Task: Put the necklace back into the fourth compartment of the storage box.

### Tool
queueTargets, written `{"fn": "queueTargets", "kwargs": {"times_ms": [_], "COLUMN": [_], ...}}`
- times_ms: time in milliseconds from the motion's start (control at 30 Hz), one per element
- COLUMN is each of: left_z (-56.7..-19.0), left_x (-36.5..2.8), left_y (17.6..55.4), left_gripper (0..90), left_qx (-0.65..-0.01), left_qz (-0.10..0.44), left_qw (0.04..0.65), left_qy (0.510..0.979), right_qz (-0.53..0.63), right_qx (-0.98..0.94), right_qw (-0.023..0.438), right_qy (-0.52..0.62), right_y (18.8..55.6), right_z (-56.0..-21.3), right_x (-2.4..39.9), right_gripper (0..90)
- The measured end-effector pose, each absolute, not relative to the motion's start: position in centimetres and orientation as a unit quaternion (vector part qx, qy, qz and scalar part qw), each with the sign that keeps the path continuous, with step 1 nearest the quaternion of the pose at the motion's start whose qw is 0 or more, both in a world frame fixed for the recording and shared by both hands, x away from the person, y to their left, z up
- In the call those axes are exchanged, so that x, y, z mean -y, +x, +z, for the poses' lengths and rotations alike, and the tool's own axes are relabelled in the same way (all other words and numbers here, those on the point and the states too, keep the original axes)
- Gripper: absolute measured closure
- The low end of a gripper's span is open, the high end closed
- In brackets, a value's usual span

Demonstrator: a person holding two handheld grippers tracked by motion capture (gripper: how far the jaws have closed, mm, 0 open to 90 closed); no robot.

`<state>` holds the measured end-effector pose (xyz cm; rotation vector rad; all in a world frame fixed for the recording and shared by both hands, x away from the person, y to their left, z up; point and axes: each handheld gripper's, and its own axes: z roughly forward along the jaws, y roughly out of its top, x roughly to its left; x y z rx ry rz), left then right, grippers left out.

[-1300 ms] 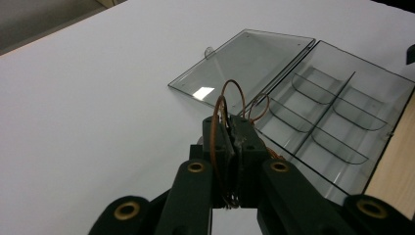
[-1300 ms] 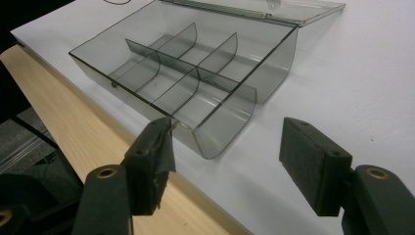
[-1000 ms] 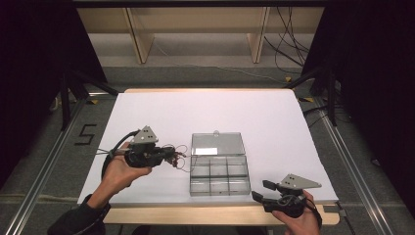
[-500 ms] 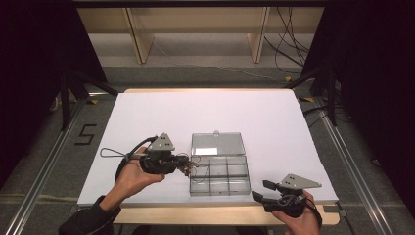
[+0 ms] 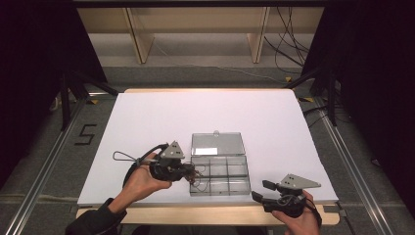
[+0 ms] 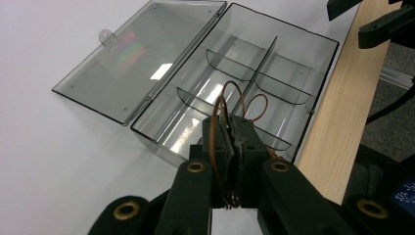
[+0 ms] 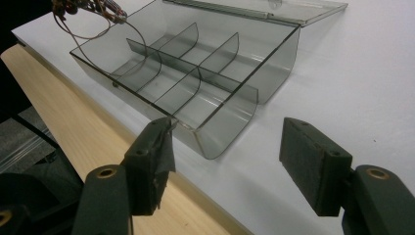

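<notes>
On my white sheet (image 5: 147, 122), the compartment box (image 5: 220, 177) sits near the front edge, roughly centred, its lid (image 5: 217, 144) laid open flat behind it. My left gripper (image 5: 188, 171) hangs at the box's left end, a bundle of wire loops (image 6: 226, 122) pinched in its jaws above the near-left compartments. My right gripper (image 5: 259, 191) rests off the box's front-right corner, at the table (image 5: 205, 214) edge, well apart from the left one, its jaws spread with nothing between them.
</notes>
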<state>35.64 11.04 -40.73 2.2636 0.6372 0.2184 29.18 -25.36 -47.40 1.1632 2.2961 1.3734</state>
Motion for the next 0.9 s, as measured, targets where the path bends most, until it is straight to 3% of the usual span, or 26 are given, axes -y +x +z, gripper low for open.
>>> {"fn": "queueTargets", "kwargs": {"times_ms": [900], "left_z": [-44.2], "left_x": [-8.6], "left_y": [36.5], "left_gripper": [84.9], "left_qx": [-0.236], "left_qz": [0.05], "left_qw": [0.358], "left_qy": [0.902], "right_qz": [0.469], "right_qx": [-0.781], "right_qw": [0.111], "right_qy": [0.396], "right_y": [29.1], "right_z": [-47.4], "right_x": [25.4], "right_gripper": [38.0]}}
